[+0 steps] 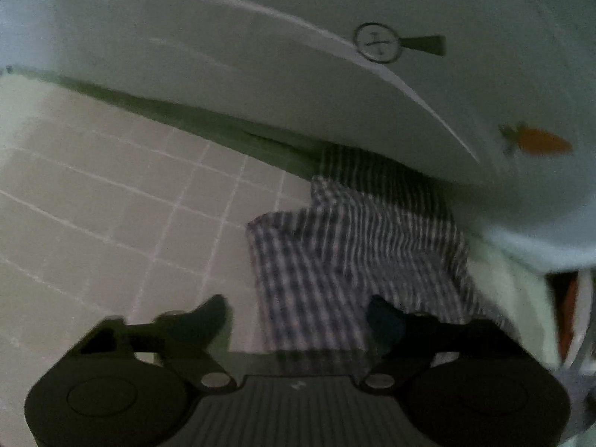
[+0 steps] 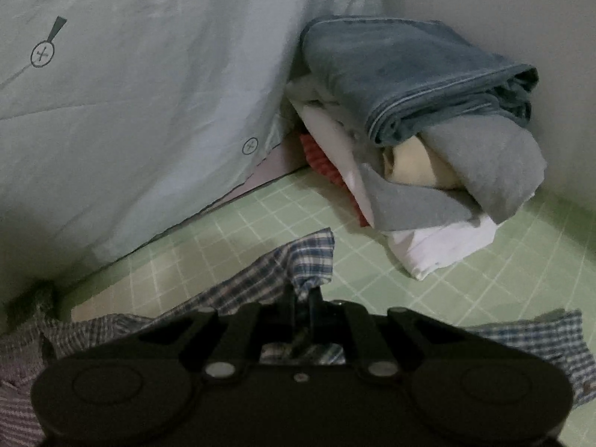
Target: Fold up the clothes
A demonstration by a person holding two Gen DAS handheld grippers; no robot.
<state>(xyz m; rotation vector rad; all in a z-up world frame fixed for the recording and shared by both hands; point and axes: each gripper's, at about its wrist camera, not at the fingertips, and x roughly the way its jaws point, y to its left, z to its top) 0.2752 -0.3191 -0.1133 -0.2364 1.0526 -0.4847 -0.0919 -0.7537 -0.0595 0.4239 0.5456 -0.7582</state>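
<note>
Both tools [image 1: 298, 316] [image 2: 303, 294] meet plaid shirt [image 1: 354, 246]: right pinching.

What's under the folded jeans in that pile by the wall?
Under the folded jeans lie grey cloth, a cream piece, white fabric and a red ribbed item. The pile's core is covered.

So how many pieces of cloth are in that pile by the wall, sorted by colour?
Counting the layers that show in the right wrist view:
Blue denim: 1
Grey: 1
Cream: 1
White: 1
Red: 1
Total: 5, though hidden layers may exist. The right gripper pinches a checked shirt, not part of the pile.
</note>
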